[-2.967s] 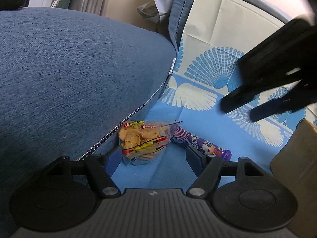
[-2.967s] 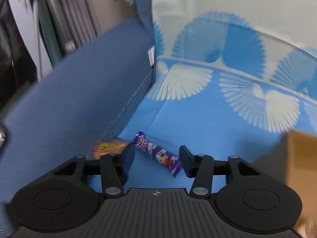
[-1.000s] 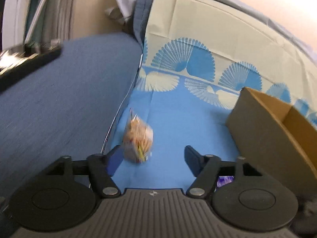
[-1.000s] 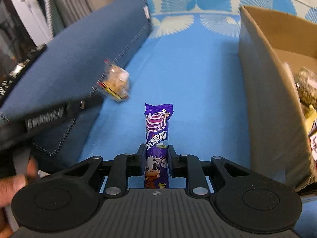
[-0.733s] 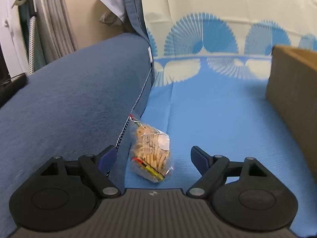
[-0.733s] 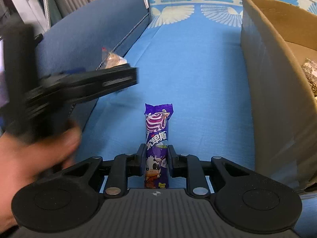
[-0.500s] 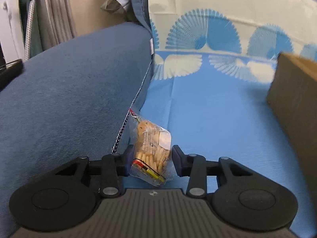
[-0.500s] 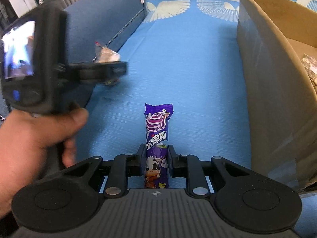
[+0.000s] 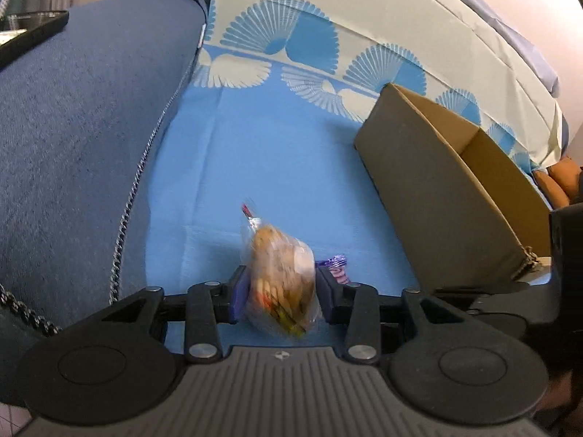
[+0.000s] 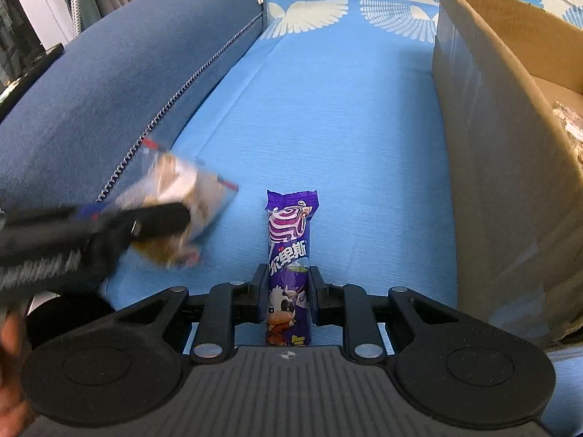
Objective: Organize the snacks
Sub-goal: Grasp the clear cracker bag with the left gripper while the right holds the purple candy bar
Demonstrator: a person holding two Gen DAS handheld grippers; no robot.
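My left gripper is shut on a clear bag of biscuits and holds it above the blue sheet. The same bag and the left gripper show blurred at the left of the right wrist view. My right gripper is shut on a purple candy bar, which points forward; its tip peeks out in the left wrist view. An open cardboard box stands to the right, with snack bags inside.
A dark blue sofa arm with a zipper runs along the left. The blue sheet with a white fan pattern covers the seat and the backrest. A dark flat object lies on the arm's top.
My left gripper has closed on the biscuit bag, lifted it off the sheet and swung right toward the box. My right gripper keeps its hold on the candy bar.
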